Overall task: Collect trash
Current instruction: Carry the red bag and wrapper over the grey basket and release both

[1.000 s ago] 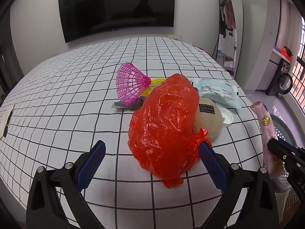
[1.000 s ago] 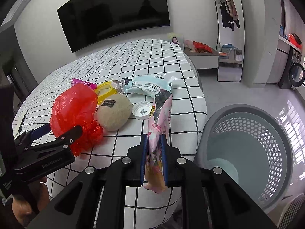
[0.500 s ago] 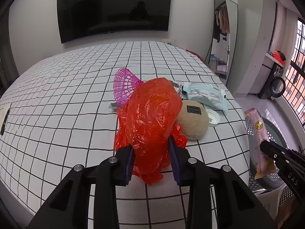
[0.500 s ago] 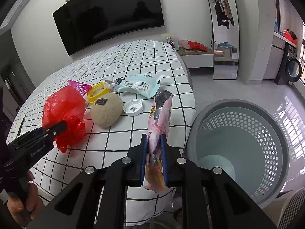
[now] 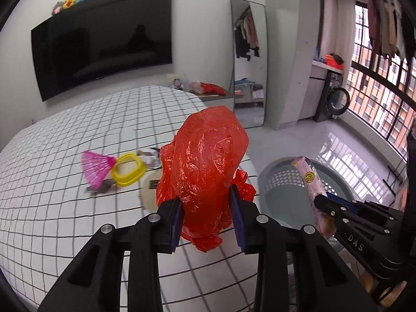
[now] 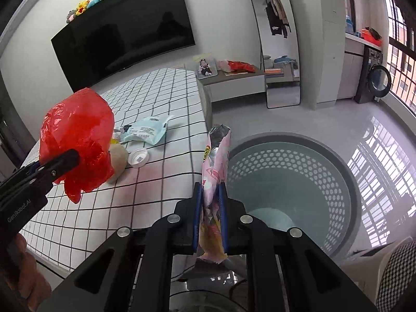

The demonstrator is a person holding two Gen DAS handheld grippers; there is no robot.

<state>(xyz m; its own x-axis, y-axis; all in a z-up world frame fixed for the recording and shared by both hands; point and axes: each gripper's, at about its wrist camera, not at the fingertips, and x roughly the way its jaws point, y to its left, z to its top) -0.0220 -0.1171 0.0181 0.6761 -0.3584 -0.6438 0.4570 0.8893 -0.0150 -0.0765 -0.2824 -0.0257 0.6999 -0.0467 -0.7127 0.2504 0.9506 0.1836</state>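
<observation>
— What do the left tongs (image 5: 208,215) hold?
— A red plastic bag (image 5: 205,171), lifted off the checked bed (image 5: 52,208). It hides part of the tan ball (image 5: 148,189). A pink shuttlecock (image 5: 95,167) and yellow ring (image 5: 128,173) lie behind.

— And the right tongs (image 6: 210,208)?
— Pinched tight on a pink wrapper (image 6: 214,179), beside the grey basket (image 6: 348,189). A white lid (image 6: 138,157) and blue packet (image 6: 145,130) lie on the bed.

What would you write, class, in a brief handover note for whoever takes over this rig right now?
Left gripper: jaws shut on the crumpled red plastic bag, lifted off the bed.
Right gripper: jaws shut on the pink snack wrapper, beside the grey perforated basket.
Done: both picked up.
Left: drop both in; then collect the pale blue packet and white cap.
</observation>
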